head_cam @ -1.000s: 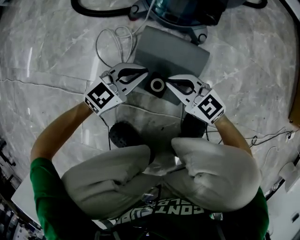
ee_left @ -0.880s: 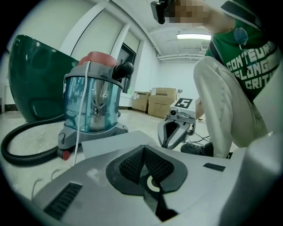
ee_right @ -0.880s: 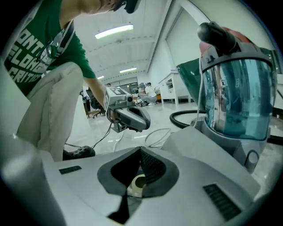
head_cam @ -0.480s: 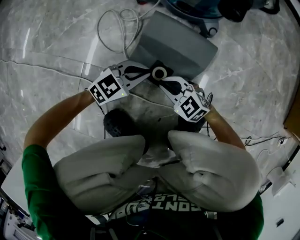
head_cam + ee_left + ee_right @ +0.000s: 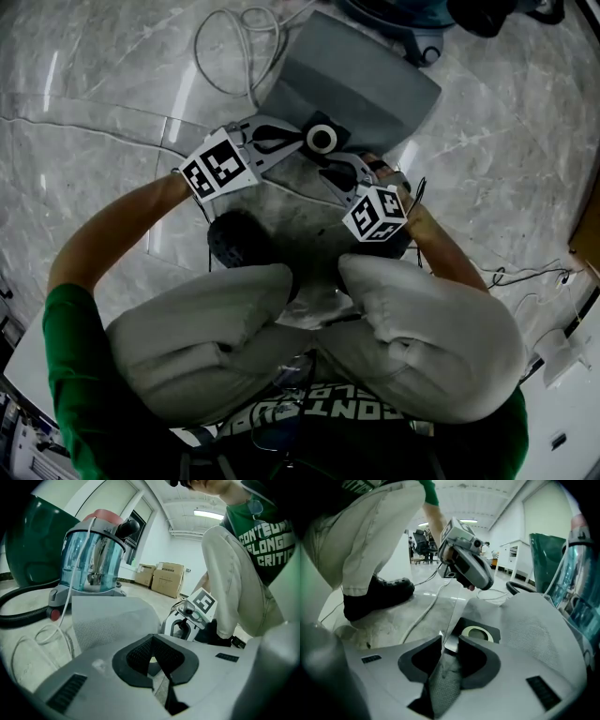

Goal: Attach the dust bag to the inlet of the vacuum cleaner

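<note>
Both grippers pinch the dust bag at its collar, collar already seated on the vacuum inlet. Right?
Not seated. Head view: the collar is between left gripper and right gripper, well apart from the vacuum cleaner. Both do pinch the dust bag.

open floor (image 5: 94,84) left; cord (image 5: 255,21), vacuum cleaner (image 5: 91,559) block ahead.

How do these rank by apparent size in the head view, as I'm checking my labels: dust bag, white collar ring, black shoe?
Largest: the dust bag, by far.
Middle: the black shoe, though a knee hides part of it.
Smallest: the white collar ring.
</note>
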The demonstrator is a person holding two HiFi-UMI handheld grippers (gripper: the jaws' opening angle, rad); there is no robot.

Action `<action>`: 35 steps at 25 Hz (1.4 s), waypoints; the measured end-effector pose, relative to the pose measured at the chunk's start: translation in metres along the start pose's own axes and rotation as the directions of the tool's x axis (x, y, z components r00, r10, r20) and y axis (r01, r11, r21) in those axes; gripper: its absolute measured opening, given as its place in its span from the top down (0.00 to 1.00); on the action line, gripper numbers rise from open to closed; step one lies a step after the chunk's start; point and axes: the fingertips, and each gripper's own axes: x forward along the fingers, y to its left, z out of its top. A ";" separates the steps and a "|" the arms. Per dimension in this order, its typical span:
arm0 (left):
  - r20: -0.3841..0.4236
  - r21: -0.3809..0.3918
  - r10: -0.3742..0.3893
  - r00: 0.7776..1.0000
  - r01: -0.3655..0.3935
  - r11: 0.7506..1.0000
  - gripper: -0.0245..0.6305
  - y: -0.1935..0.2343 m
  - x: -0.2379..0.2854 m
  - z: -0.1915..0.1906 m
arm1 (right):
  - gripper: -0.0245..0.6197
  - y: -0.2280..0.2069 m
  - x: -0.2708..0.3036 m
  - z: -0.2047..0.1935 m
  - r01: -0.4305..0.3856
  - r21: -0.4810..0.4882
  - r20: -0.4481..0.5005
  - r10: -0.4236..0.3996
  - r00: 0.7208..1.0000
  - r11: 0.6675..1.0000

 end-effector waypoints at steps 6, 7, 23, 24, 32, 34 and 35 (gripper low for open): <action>-0.019 0.004 -0.005 1.000 0.005 1.000 0.96 -0.001 0.002 -0.006 | 0.80 -0.007 0.007 -0.007 0.100 -0.093 -0.051 -0.106 0.993 0.991; -0.022 0.005 -0.005 1.000 0.005 1.000 0.96 0.000 0.002 -0.007 | 0.80 -0.009 0.005 -0.006 0.117 -0.091 -0.045 -0.121 0.992 0.989; -0.028 0.135 0.084 0.996 -0.079 0.988 0.96 0.048 0.014 0.028 | 0.84 -0.104 -0.058 0.014 0.348 0.199 0.084 -0.370 0.925 0.916; -0.037 0.143 0.088 0.995 -0.082 0.986 0.96 0.053 0.016 0.028 | 0.85 -0.108 -0.058 0.013 0.351 0.213 0.084 -0.375 0.923 0.912; -0.115 0.155 0.068 0.991 -0.050 0.987 0.96 0.057 0.030 0.021 | 0.92 -0.121 -0.053 0.002 0.336 0.289 0.054 -0.366 0.929 0.896; -0.113 0.165 0.074 0.991 -0.055 0.985 0.96 0.058 0.031 0.023 | 0.92 -0.122 -0.054 0.001 0.328 0.294 0.065 -0.361 0.930 0.898; -0.111 0.171 0.077 0.991 -0.058 0.984 0.96 0.059 0.031 0.024 | 0.92 -0.122 -0.054 0.001 0.324 0.295 0.070 -0.358 0.931 0.899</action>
